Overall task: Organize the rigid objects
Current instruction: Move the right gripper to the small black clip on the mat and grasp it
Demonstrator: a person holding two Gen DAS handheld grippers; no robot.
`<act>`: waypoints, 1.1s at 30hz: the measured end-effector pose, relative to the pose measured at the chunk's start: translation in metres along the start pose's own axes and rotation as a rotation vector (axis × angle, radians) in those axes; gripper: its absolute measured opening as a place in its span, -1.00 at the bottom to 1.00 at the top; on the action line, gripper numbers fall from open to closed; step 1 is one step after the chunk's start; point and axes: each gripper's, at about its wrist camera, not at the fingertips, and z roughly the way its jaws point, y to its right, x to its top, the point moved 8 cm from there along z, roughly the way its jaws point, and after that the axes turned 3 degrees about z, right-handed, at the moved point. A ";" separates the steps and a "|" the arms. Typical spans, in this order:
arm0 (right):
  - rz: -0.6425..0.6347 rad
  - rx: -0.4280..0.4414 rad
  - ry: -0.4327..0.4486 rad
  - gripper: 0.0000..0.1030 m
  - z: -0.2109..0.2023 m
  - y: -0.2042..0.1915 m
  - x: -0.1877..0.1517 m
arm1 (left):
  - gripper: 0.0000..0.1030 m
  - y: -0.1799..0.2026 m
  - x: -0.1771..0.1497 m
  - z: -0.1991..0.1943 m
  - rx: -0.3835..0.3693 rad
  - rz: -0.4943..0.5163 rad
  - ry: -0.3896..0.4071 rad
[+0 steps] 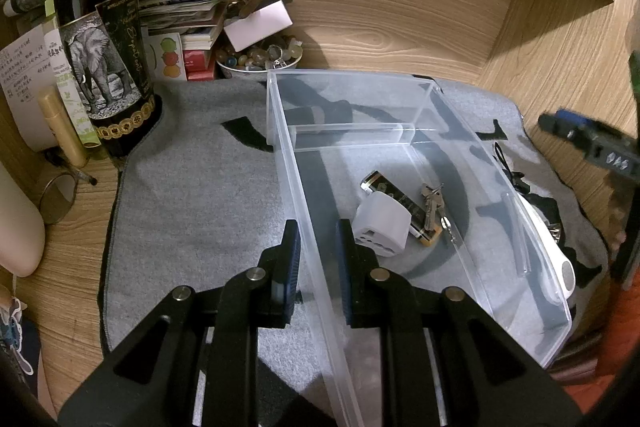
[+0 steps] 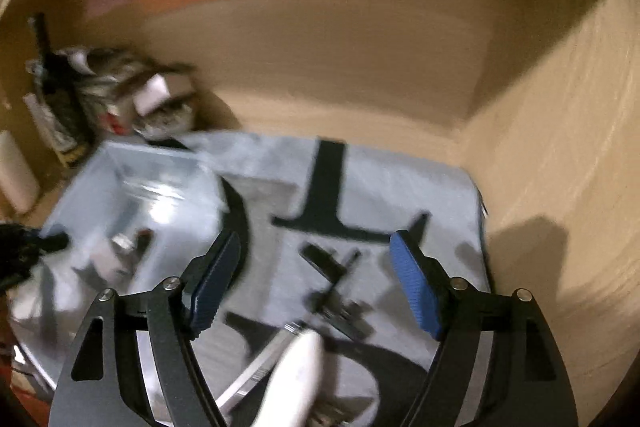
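Straddling the clear plastic bin [image 1: 404, 99] wall, the left gripper [image 1: 318, 239] is pinching it; thin, stiff, slippery. Right gripper [image 2: 316, 259] is hovering, spread wide, over a white tool [image 2: 296, 367], probably light.

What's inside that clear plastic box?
In the box: a white plug adapter, a battery partly hidden beneath it, and keys. The far compartment looks empty.

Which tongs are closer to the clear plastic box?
Left. The left tongs straddle the clear plastic box's near wall. The right tongs hang open above the grey mat, beside it.
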 end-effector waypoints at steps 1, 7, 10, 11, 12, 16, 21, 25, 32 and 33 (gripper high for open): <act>0.007 -0.008 -0.023 0.45 0.007 0.005 -0.006 | -0.68 0.000 0.000 0.000 0.000 -0.001 0.000; 0.076 0.015 -0.124 0.45 0.034 0.021 -0.037 | -0.68 0.000 0.000 0.000 0.000 0.000 0.000; 0.094 0.034 -0.155 0.45 0.041 0.022 -0.047 | -0.68 0.000 0.000 0.000 0.001 0.001 0.000; 0.099 0.038 -0.169 0.45 0.045 0.021 -0.050 | -0.68 0.000 0.000 0.000 0.002 0.001 0.000; 0.101 0.038 -0.181 0.45 0.048 0.021 -0.052 | -0.68 0.000 -0.001 0.000 0.002 0.002 0.000; 0.107 0.044 -0.211 0.44 0.060 0.019 -0.059 | -0.68 0.000 -0.001 0.000 0.001 0.001 0.000; 0.102 0.063 -0.223 0.21 0.064 0.016 -0.060 | -0.68 0.000 -0.001 0.000 0.002 0.000 0.000; 0.094 0.067 -0.222 -0.08 0.065 0.015 -0.059 | -0.68 0.000 0.000 0.000 0.001 0.001 0.000; 0.094 0.072 -0.184 -0.14 0.062 0.011 -0.052 | -0.68 0.000 -0.001 0.000 0.001 0.001 0.000; 0.098 0.076 -0.171 -0.14 0.059 0.011 -0.049 | -0.68 0.000 -0.001 0.000 0.001 0.000 0.000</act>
